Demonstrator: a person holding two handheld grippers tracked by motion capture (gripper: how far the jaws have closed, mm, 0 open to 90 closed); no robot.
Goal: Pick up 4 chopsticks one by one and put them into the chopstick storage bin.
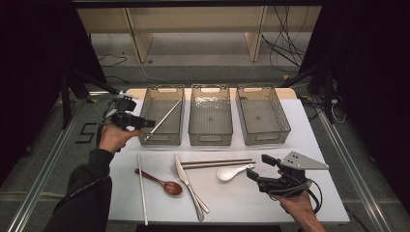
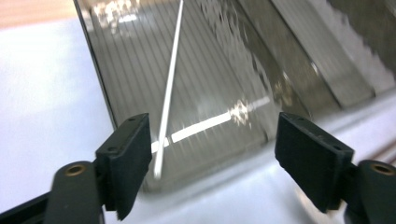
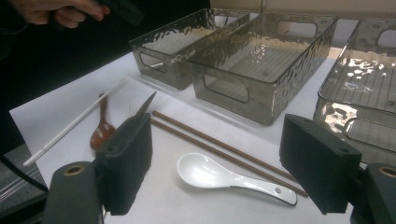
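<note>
While my left claw (image 2: 212, 154) gapes by the ribbed smoky bin (image 2: 224, 70) holding a thin white stick (image 2: 169, 84), my right claw (image 3: 215, 168) gapes over a glossy white spoon (image 3: 219, 176) beside brown chopsticks (image 3: 219, 144).

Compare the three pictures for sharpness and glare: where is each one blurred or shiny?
High view: sharp, evenly lit table, dark surroundings. Left gripper view: blurred throughout, bright glare streaks on the left bin. Right gripper view: white spoon crisp, near claw pads soft, highlights glinting on the middle bin.

1 overhead, 2 low jaw-mounted views
</note>
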